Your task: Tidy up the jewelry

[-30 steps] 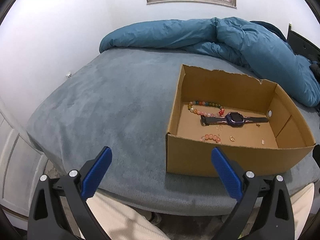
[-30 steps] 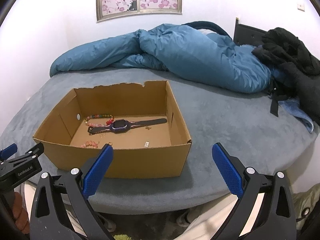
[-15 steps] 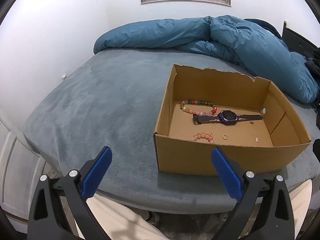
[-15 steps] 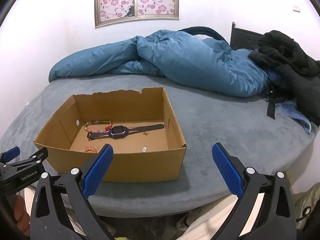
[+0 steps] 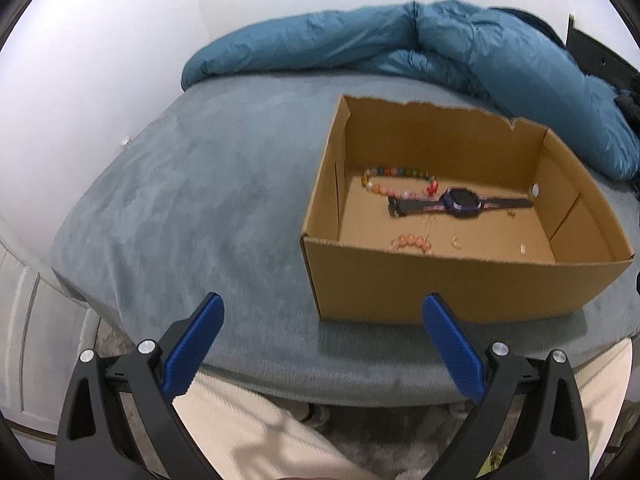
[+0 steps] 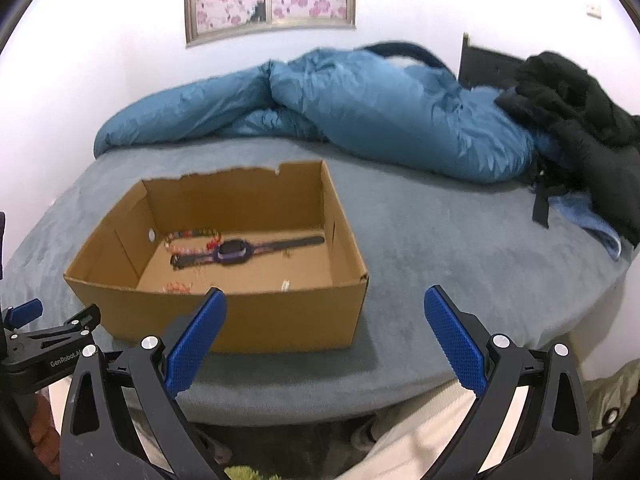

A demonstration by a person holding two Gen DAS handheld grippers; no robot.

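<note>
An open cardboard box (image 5: pixel 460 288) sits near the front edge of a grey-blue bed (image 5: pixel 200 200), holding a purple watch (image 5: pixel 460 203), a multicoloured bead bracelet (image 5: pixel 394 180), a pink bead bracelet (image 5: pixel 410 243) and small gold pieces. The left gripper (image 5: pixel 322 320) and right gripper (image 6: pixel 324 316) hover just short of the bed, jaws spread wide, holding nothing, the box ahead of both.

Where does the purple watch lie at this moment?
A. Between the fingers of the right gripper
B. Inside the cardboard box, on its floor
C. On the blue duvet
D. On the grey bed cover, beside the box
B: the purple watch lies flat on the floor of the cardboard box, next to a bead bracelet.
</note>
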